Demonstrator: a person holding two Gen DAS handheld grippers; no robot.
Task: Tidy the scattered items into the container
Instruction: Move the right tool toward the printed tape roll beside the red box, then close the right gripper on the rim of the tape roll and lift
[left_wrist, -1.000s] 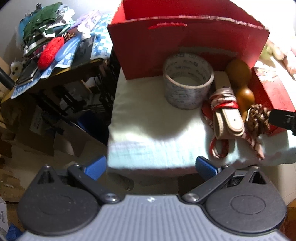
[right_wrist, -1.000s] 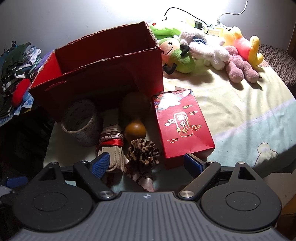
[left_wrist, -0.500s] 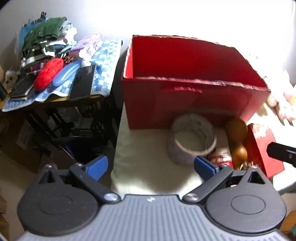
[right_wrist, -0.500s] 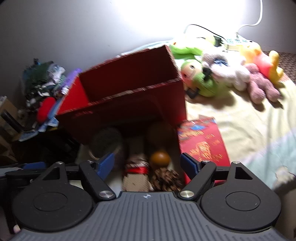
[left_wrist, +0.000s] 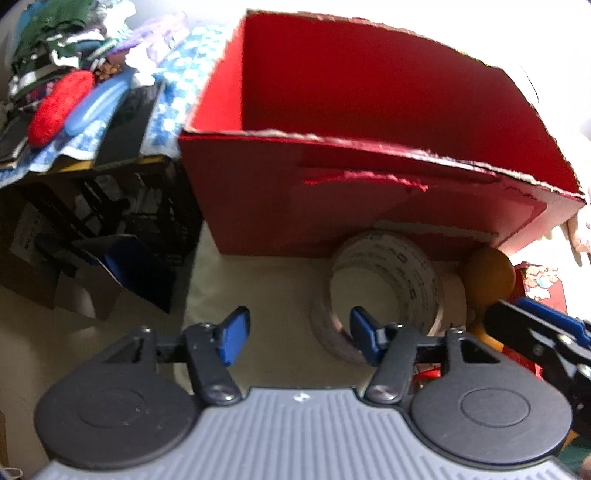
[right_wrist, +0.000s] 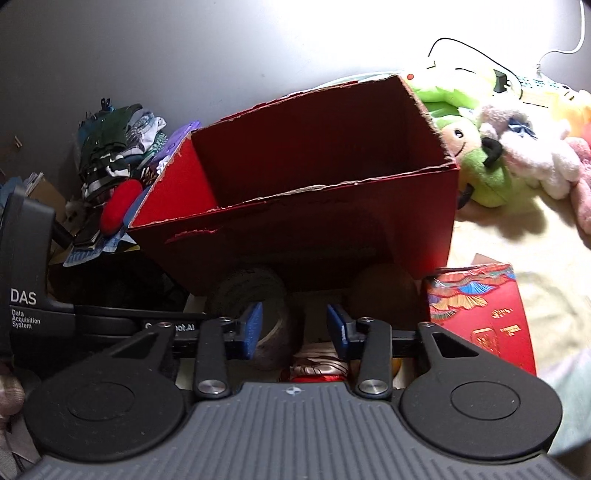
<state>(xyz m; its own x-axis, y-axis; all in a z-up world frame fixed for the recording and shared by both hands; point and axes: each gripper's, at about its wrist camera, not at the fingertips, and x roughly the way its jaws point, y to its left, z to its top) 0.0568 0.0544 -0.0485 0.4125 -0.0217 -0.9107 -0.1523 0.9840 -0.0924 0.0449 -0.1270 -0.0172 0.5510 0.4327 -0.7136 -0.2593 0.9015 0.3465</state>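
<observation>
An open red cardboard box stands on the pale bed sheet. In front of it are a roll of tape, a brown gourd and a red packet. My left gripper hovers above the sheet with its jaws closing. Nothing is between them, and its right finger overlaps the roll's near rim in the picture. My right gripper is also closing, on nothing, above a belt with a red band, between the tape roll and the gourd. The box looks empty as far as its inside shows.
Left of the bed is a cluttered side table with clothes, a red pouch and dark crates below. Plush toys and cables lie behind the box on the right. The left tool's black housing sits close at the left.
Both pairs of jaws have narrowed from wide open. Both views have tilted up, so the box fills more of each picture and the small items have slid down under the fingers.
</observation>
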